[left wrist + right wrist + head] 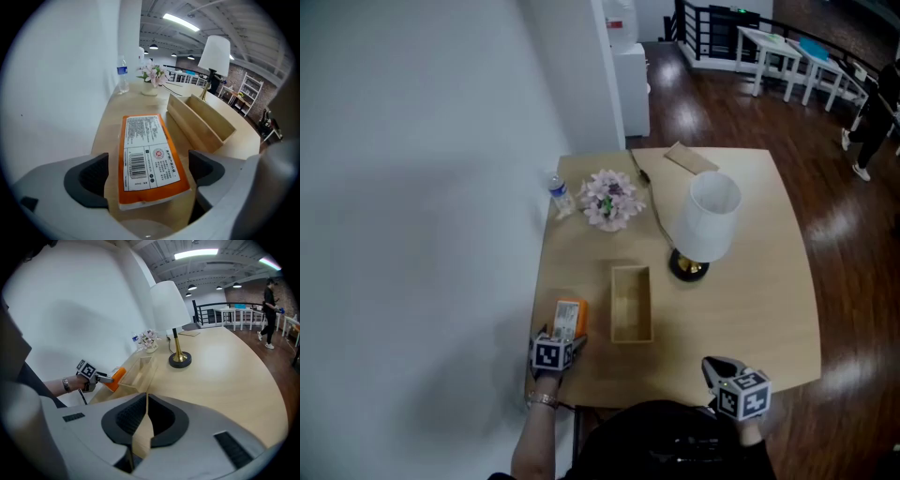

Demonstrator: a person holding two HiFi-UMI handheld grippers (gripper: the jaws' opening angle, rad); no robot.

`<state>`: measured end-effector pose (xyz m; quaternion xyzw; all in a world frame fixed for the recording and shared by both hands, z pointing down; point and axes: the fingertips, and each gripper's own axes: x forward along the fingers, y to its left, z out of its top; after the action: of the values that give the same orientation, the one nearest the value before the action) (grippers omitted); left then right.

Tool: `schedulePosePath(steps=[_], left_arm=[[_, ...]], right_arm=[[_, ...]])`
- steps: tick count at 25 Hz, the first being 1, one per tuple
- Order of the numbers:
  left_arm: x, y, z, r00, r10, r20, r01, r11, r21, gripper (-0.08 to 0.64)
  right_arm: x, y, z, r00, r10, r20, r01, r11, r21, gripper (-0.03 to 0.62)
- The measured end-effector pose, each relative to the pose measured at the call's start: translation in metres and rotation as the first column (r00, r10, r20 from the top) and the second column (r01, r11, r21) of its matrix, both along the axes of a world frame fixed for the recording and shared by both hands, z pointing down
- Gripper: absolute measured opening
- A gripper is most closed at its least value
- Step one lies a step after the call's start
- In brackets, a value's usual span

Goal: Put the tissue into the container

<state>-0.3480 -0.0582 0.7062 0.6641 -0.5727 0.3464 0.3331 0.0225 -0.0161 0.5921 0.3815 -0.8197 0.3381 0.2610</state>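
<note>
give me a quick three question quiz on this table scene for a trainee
1. True or false: the tissue pack already lies inside the wooden container.
2. Pick one: the right gripper has its jaws A) shut and empty, B) wide open, C) shut on the tissue pack.
3. Short answer: which gripper has the tissue pack between its open jaws?

Key
1. False: it lies on the table beside the container.
2. A.
3. The left gripper.
</note>
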Motion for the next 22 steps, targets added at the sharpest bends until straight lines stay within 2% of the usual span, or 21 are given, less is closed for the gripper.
schedulePosePath(steps=[3, 5, 12, 18, 22], left_arm=[[-0.002, 0.002, 0.017, 0.999, -0.005, -0.046, 0.004, 1.0, -0.024, 0.508], [-0.001, 0.004, 0.022, 0.996, -0.027, -0.089, 0.025, 0.999, -0.022, 0.456], [-0.007, 0.006, 0.015, 0.989, -0.087, -0.119, 0.087, 0.996, -0.006, 0.397], [0.003, 0.014, -0.038, 0.967, -0.141, -0.212, 0.165, 0.982, 0.097, 0.391], [0.032, 0.005, -0.081, 0.959, -0.121, -0.258, 0.164, 0.974, 0.155, 0.388]], right_arm=[[0.002, 0.005, 0.0, 1.0, 0.024, -0.001, -0.024, 1.0, -0.008, 0.02], [0.003, 0.008, 0.001, 0.999, 0.037, -0.001, -0.037, 0.999, -0.012, 0.02], [-0.003, 0.014, 0.003, 0.999, 0.033, -0.001, -0.033, 0.999, -0.025, 0.018], [-0.006, 0.011, 0.006, 1.0, 0.01, 0.007, -0.01, 1.0, -0.029, 0.02], [-0.005, 0.005, 0.003, 1.0, -0.003, 0.02, 0.003, 1.0, -0.024, 0.02]])
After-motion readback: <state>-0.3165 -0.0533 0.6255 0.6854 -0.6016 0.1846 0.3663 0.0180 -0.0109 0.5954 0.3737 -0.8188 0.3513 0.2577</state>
